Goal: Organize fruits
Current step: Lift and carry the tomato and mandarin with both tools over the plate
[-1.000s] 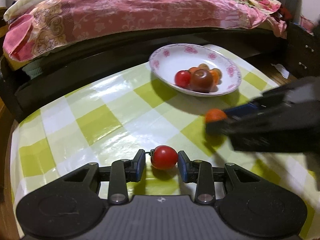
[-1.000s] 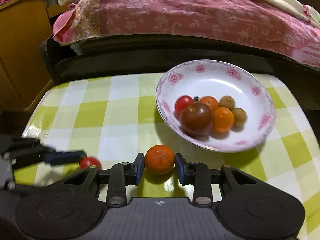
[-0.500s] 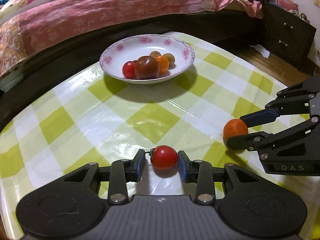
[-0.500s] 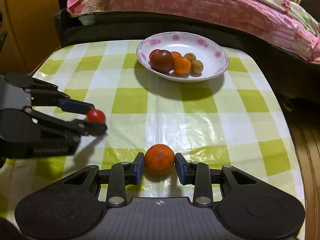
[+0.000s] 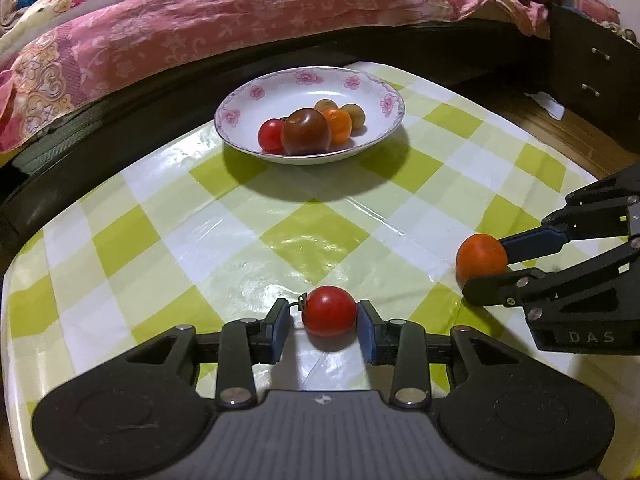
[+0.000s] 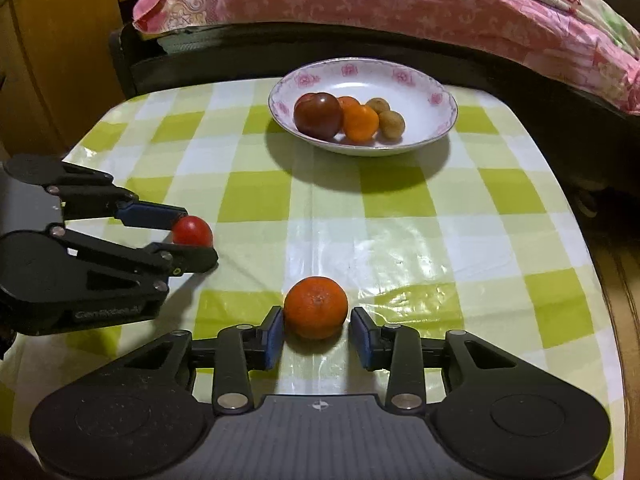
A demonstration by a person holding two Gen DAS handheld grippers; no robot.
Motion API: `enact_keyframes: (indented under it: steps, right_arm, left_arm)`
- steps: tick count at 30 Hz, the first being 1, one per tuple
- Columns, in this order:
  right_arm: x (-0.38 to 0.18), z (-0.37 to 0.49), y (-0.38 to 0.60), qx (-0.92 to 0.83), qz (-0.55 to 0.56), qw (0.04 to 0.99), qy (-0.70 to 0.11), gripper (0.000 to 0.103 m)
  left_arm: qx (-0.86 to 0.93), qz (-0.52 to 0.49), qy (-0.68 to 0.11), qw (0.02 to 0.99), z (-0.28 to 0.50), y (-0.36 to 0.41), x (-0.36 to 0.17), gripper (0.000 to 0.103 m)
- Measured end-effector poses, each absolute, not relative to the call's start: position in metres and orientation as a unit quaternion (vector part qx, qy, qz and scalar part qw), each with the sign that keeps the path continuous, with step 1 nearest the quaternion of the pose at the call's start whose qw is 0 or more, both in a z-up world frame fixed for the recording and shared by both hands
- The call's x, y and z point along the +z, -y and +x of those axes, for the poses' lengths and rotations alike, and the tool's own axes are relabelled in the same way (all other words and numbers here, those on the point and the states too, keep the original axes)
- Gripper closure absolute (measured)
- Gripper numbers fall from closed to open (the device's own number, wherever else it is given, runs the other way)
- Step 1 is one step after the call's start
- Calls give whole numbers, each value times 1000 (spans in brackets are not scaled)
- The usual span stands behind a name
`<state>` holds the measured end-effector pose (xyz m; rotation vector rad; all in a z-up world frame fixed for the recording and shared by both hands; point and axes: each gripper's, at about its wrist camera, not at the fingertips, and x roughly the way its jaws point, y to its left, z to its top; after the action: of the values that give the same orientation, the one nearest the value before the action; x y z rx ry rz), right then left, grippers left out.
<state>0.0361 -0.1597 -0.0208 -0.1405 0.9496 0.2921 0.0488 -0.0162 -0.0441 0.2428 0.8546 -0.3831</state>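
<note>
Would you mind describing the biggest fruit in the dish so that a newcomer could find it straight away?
Start at the white floral-rimmed plate at the far end of the green-checked table, near the bed. On it lies a cluster of fruit, and the dark tomato sits at the cluster's left in the right wrist view. It is the largest piece, glossy brownish-maroon, unlike the orange fruit and small tan fruits beside it.

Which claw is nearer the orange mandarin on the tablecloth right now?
Right. The right claw has the orange mandarin between its fingers, one pad touching. The left claw sits off to its left, around the red cherry tomato.
</note>
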Motion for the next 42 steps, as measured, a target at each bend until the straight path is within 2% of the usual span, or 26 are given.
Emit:
enact_keyframes:
  steps: [7,28,42]
  right_arm:
    - [-17,38,162,141,-51,875,-461,75]
    - [36,84,184,115,3,914,-389,75]
    - [20,156,196,91,-21,919,-383,75]
  left_arm:
    - [-168,153,-411,883,45,32,-35,60]
    - [-175,106,-357,911,101,33,18,60]
    - [-152,97,-349,919,172,34,10,60]
